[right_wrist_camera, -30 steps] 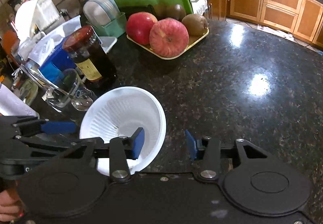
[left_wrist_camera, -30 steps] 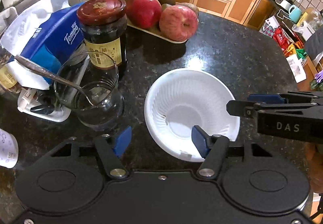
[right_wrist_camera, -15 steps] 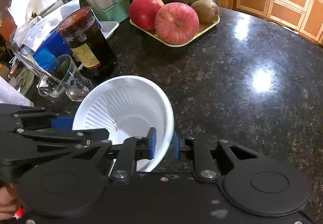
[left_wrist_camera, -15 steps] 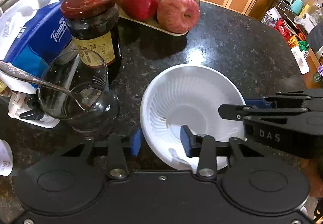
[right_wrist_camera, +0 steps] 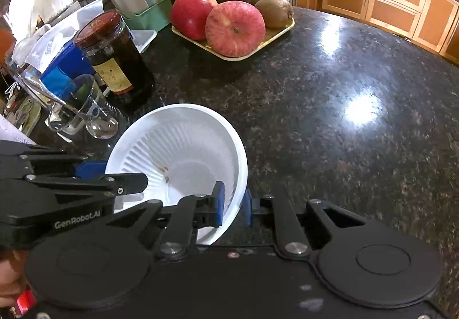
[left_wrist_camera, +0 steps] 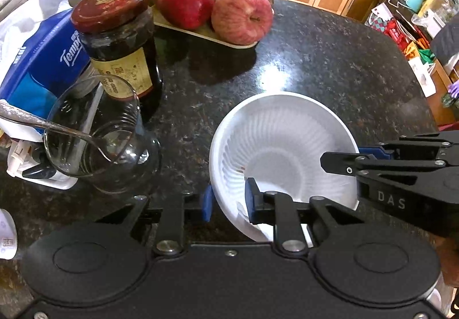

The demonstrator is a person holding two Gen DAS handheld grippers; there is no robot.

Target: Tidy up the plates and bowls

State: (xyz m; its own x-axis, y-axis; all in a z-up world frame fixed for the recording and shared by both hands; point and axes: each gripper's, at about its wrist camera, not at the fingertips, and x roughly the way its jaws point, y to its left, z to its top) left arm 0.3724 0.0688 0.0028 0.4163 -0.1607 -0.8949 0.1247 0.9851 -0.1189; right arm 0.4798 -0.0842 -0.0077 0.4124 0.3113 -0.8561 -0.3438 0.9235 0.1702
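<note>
A white ribbed disposable bowl (left_wrist_camera: 287, 141) (right_wrist_camera: 183, 138) sits on the dark granite counter (right_wrist_camera: 330, 123), tipped a little. My right gripper (right_wrist_camera: 233, 205) is shut on its near right rim, one blue pad inside and one outside. My left gripper (left_wrist_camera: 229, 201) straddles the near left rim, and its jaws are closing. A strip of white wall still shows between its inner pad and the rim. Each gripper also shows from the side in the other's view: the right gripper (left_wrist_camera: 358, 156) and the left gripper (right_wrist_camera: 114, 175).
Left of the bowl stand a glass cup (left_wrist_camera: 97, 143) with a spoon and a dark jar (left_wrist_camera: 120, 40) with a red lid. A tray of apples and kiwis (right_wrist_camera: 232, 29) lies behind. Stacked plates in a green rack (right_wrist_camera: 137, 0) are at the back left.
Both grippers have narrowed around the bowl's near rim. The right one went from open to clamped on it, and the bowl now sits tipped.
</note>
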